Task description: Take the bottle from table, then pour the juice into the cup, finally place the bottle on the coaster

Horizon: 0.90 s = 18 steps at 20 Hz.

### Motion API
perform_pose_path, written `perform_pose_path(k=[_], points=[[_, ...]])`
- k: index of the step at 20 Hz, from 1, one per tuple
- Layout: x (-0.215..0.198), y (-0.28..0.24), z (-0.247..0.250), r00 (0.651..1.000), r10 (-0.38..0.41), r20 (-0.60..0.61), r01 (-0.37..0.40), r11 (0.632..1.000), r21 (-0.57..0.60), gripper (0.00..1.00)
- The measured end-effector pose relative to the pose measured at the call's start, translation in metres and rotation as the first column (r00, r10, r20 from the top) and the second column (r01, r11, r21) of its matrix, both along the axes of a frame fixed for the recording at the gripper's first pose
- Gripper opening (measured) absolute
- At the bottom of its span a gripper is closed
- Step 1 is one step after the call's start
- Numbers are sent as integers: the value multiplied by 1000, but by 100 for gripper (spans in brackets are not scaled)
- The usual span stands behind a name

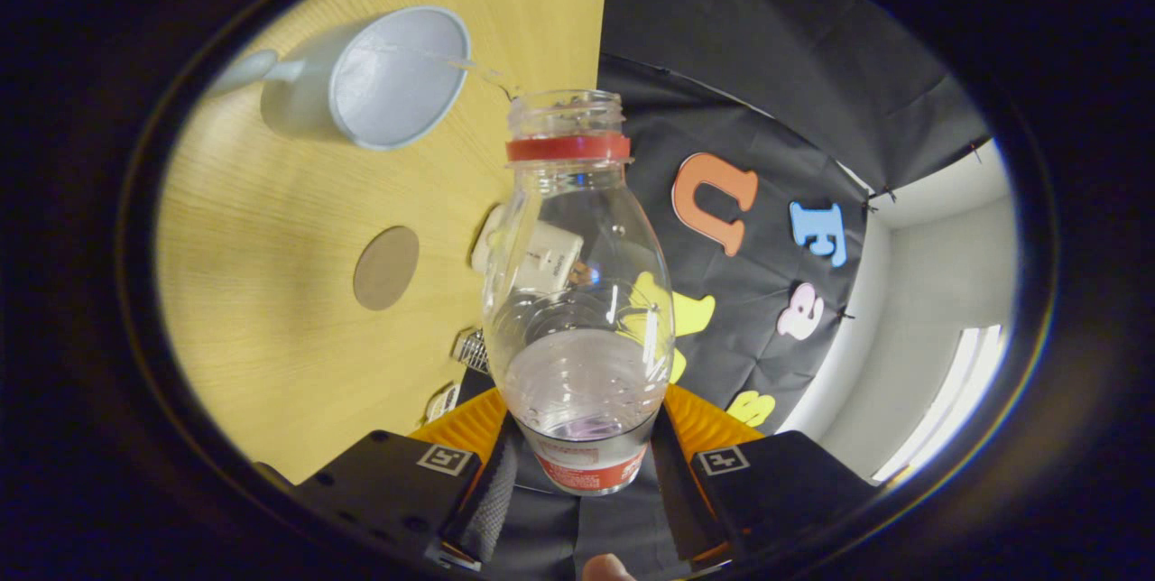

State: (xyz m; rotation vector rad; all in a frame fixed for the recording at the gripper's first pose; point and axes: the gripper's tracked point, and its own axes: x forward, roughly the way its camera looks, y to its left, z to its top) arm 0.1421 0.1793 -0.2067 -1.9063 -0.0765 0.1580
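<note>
My gripper point(582, 473) is shut on a clear plastic bottle point(577, 292) with a red neck ring and no cap, held by its lower body between the two fingers point(487, 495). The bottle is tipped over sideways, its open mouth pointing at a white cup point(379, 80) lying beyond it on the wooden table point(271, 310). A thin stream of clear liquid point(469, 67) runs from the bottle's mouth into the cup. A little liquid remains near the bottle's base. A round brown coaster point(386, 267) lies on the table beside the bottle, between the cup and the fingers.
A small white device point(541, 256) sits at the table's far edge, seen through the bottle. The black cloth wall point(767, 112) stands beyond the table, with a pale room wall point(929, 292) past it.
</note>
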Motion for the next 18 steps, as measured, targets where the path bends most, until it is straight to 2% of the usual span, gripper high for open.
perform_pose_path(k=[18], points=[[-3,3,18,999,14,43,-11,998,-66,76]])
